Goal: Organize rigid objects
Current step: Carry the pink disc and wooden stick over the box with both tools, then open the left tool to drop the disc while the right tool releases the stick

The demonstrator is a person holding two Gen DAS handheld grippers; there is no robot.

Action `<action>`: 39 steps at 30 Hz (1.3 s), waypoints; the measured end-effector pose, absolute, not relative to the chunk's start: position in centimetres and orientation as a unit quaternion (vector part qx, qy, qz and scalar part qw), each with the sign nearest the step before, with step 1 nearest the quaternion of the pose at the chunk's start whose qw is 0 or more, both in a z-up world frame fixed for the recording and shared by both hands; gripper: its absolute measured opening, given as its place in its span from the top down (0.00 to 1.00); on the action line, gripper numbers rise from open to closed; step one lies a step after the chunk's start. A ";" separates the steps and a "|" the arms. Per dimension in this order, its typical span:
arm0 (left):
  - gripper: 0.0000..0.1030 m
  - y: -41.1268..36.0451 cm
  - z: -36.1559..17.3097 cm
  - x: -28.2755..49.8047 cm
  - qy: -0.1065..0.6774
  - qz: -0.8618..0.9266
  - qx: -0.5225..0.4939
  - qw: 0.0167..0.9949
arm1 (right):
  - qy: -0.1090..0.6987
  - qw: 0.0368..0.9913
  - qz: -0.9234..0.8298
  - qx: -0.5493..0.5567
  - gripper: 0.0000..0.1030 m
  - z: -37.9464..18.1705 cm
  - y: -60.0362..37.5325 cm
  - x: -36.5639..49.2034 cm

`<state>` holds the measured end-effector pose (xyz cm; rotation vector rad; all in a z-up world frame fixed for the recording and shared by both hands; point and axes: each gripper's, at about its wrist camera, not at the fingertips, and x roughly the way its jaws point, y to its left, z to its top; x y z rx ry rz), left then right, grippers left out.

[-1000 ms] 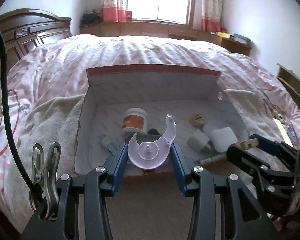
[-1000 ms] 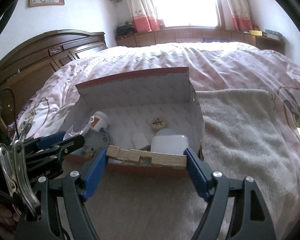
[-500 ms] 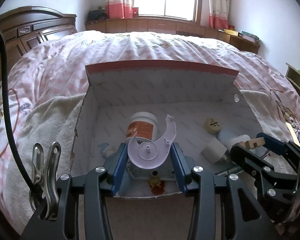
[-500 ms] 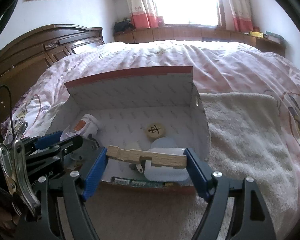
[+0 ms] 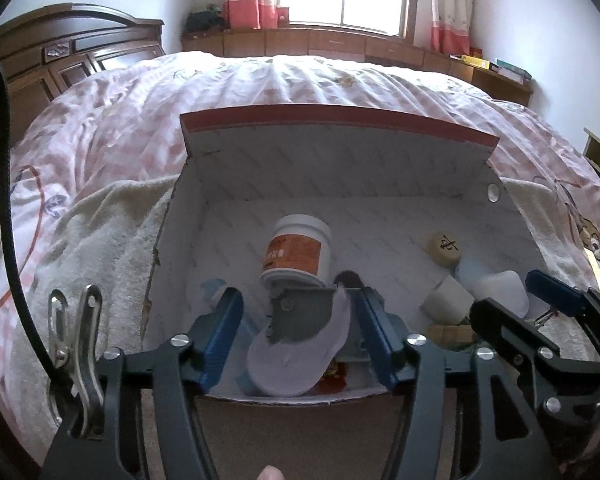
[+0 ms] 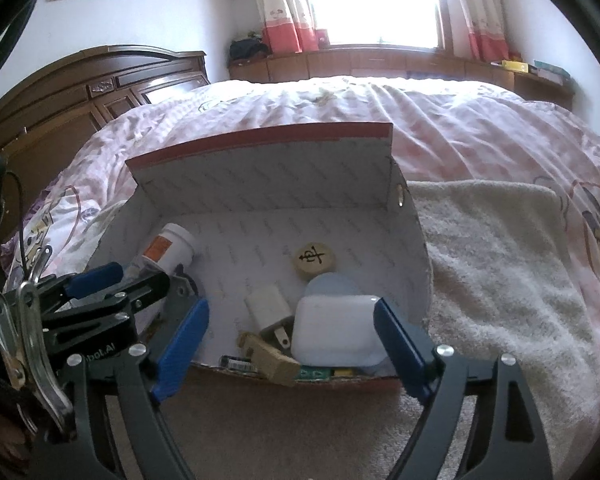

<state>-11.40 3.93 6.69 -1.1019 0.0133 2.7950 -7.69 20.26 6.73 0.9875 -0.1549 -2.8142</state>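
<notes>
both claws opening over the box – pieces let go

left gripper (image 5: pixel 296 332) spreads its jaws, the white plastic sector (image 5: pixel 296 364) lying loose between them, tipped flat at the cardboard box's (image 5: pixel 332 120) near wall. right gripper (image 6: pixel 290 346) widens too (nothing pinched); the wooden block (image 6: pixel 270 358) lies just below and left of its midline, long axis slanting toward the near wall, nearer the right hand.

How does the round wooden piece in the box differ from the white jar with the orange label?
The wooden piece is a flat tan disc with a black character on its face; the jar is a taller white cylinder with an orange label. The disc lies flat near the box's right side; the jar lies tipped over toward its left. Both rest loose on the box floor.
</notes>
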 end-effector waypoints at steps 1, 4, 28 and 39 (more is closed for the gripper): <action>0.41 3.9 6.7 -11.4 0.005 0.928 -0.365 0.067 | -0.051 0.078 -0.940 0.330 0.15 6.7 20.3 -7.6; 0.41 3.9 6.6 -11.3 0.008 0.928 -0.368 0.067 | -0.052 0.077 -0.940 0.329 0.15 6.7 20.3 -7.6; 0.41 2.6 8.1 -6.8 -0.006 0.930 -0.360 0.065 | -0.087 0.084 -0.943 0.311 0.15 8.1 20.3 -3.9; 0.41 2.8 7.5 -4.2 -0.001 0.928 -0.365 0.069 | -0.103 0.082 -0.935 0.330 0.15 6.7 20.6 -1.8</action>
